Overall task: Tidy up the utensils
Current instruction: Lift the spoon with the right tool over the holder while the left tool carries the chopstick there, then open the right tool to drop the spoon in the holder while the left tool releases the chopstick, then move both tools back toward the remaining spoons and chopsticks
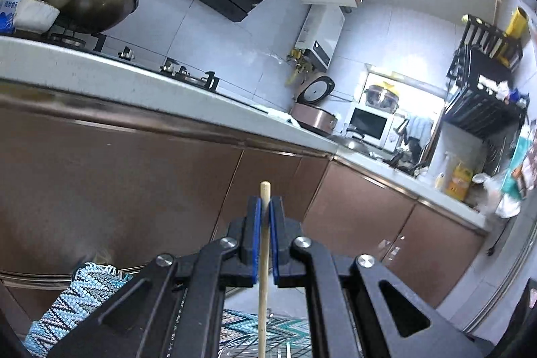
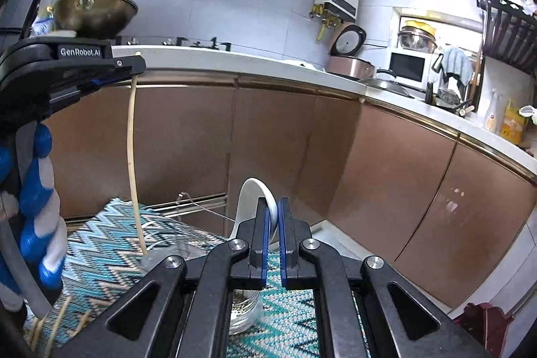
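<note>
My left gripper is shut on a wooden chopstick that hangs straight down. In the right wrist view the left gripper is at the upper left and the chopstick reaches down to a clear glass holder on the zigzag cloth. My right gripper is shut on a white ceramic spoon, held upright above a glass jar. Several more chopsticks lie on the cloth at the lower left.
A blue-green zigzag cloth covers the low table. Brown cabinet doors and a white countertop stand behind it, with a wok, a rice cooker and a microwave. A wire rack sits below my left gripper.
</note>
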A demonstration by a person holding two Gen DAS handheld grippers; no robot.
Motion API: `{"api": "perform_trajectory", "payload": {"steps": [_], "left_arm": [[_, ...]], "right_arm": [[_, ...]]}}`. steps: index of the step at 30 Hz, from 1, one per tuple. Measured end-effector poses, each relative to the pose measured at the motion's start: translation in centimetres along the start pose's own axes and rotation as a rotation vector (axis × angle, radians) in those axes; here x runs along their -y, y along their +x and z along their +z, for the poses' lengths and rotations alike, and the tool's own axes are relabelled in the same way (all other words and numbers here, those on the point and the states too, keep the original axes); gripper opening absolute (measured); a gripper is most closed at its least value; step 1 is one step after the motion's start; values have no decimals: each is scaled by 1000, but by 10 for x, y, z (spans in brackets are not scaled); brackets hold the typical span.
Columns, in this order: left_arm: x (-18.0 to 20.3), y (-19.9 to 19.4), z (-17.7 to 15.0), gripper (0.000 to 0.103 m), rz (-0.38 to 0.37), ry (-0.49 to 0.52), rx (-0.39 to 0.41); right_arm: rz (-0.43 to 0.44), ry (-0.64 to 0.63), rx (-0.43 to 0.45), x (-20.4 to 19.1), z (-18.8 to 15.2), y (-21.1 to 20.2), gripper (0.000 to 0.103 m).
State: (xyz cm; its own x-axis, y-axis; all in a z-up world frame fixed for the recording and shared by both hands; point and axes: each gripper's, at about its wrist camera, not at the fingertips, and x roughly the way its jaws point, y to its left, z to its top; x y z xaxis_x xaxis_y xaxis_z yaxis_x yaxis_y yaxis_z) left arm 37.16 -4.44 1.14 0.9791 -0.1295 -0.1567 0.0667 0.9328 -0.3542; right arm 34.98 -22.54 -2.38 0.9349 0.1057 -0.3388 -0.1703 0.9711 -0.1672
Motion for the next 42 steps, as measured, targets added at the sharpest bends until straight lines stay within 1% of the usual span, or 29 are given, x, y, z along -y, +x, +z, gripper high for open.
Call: {"api": "perform_trajectory", "payload": {"steps": [4, 5, 7, 8, 9, 10, 11, 12, 14, 15, 17, 18, 21, 22, 24, 27, 29, 31, 32, 37, 39, 41, 42], "left_arm": [[4, 8, -29, 5, 30, 56, 11], [6, 9, -36, 6, 35, 66, 12], [8, 9, -50, 7, 42, 92, 5], [9, 8, -55, 7, 42, 99, -3], [10, 6, -57, 9, 41, 102, -6], [11, 3, -58, 17, 42, 107, -6], [11, 0, -57, 24, 43, 110, -4], [12, -4, -54, 26, 44, 110, 0], [11, -16, -44, 28, 48, 115, 7], [10, -26, -36, 29, 50, 118, 16], [11, -39, -23, 37, 57, 128, 24], [10, -47, -16, 38, 60, 133, 26], [10, -79, 11, 39, 71, 162, 42], [9, -96, 22, 39, 78, 178, 57], [8, -122, 40, 40, 84, 196, 71], [5, -161, 63, 41, 84, 216, 91], [3, -192, 76, 47, 85, 220, 110], [-1, -222, 87, 51, 82, 206, 132], [-3, -237, 93, 51, 76, 199, 134], [-10, -290, 106, 52, 77, 195, 89], [-14, -306, 109, 52, 74, 185, 77], [-21, -324, 110, 56, 82, 187, 65], [-25, -333, 109, 56, 78, 179, 56]], "right_arm": [[-22, 3, 7, -6, -14, 13, 6], [-25, 6, 8, -6, -20, 16, 6], [-17, 19, 8, -7, -29, 18, 6], [-12, 30, 1, -7, -33, 20, 8], [-7, 41, -7, -7, -37, 21, 9], [3, 47, -10, -6, -39, 22, 11], [9, 50, -11, -6, -41, 22, 14], [7, 51, -10, -7, -41, 21, 17], [10, 56, -2, -5, -36, 16, 29], [7, 56, 7, -5, -33, 12, 31], [2, 52, 26, -7, -25, 0, 40], [3, 53, 35, -7, -20, -6, 41], [8, 50, 65, -9, -6, -34, 41], [6, 44, 79, -8, 0, -44, 41], [4, 41, 108, -6, 14, -72, 41], [7, 50, 145, 4, 31, -113, 47], [5, 47, 162, 8, 40, -145, 50], [17, 57, 170, 12, 45, -171, 50], [26, 66, 174, 15, 48, -188, 51], [32, 80, 192, 21, 51, -247, 51], [40, 96, 197, 24, 50, -269, 52], [51, 112, 197, 26, 47, -286, 52], [50, 116, 198, 26, 45, -293, 52]]}}
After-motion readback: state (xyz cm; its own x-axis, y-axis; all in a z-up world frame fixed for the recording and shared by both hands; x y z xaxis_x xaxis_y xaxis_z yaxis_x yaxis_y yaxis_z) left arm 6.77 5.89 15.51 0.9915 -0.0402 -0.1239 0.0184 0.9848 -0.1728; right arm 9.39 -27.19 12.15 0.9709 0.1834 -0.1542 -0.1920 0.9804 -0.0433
